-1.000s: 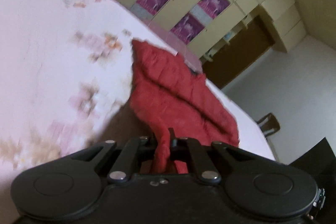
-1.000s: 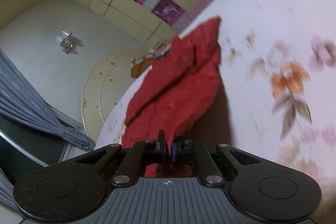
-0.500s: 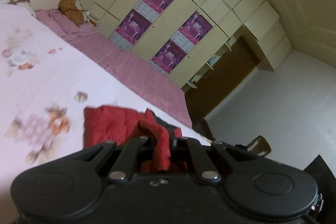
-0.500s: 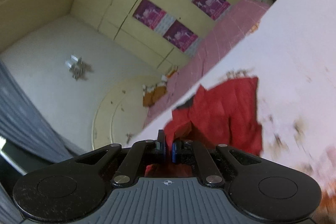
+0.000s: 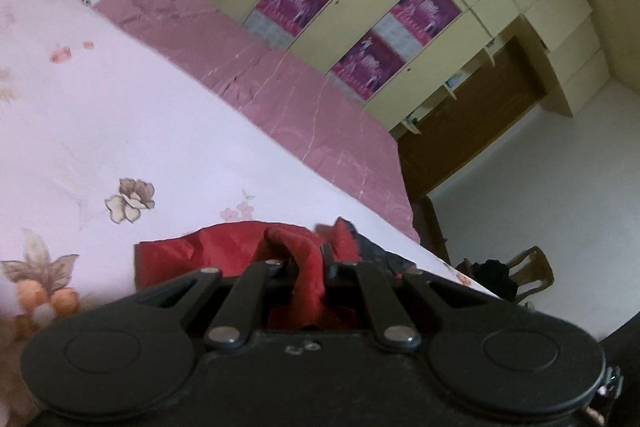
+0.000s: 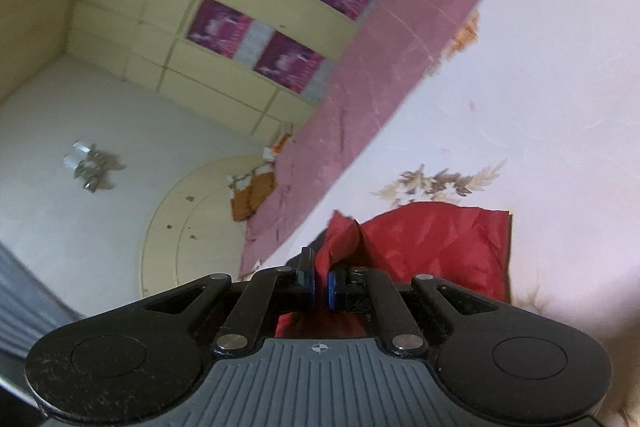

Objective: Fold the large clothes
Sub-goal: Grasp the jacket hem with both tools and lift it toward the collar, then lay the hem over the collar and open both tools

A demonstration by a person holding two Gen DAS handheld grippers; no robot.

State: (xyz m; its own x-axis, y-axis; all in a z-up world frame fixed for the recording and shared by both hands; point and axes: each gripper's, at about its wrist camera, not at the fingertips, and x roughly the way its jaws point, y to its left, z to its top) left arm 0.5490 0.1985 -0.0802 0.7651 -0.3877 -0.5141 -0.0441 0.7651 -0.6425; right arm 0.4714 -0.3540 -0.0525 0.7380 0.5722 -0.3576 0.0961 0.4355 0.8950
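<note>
Both grippers, left (image 5: 310, 267) and right (image 6: 320, 285), angled downward, pinch red garment (image 6: 436, 239).

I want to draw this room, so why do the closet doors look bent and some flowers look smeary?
Left wrist view: the closet curves because the lens bends straight lines, and ceiling lights leave bright glare near its top. Right wrist view: the posters and the flowered sheet are smeared by blur, while the red garment stays fairly sharp.
</note>
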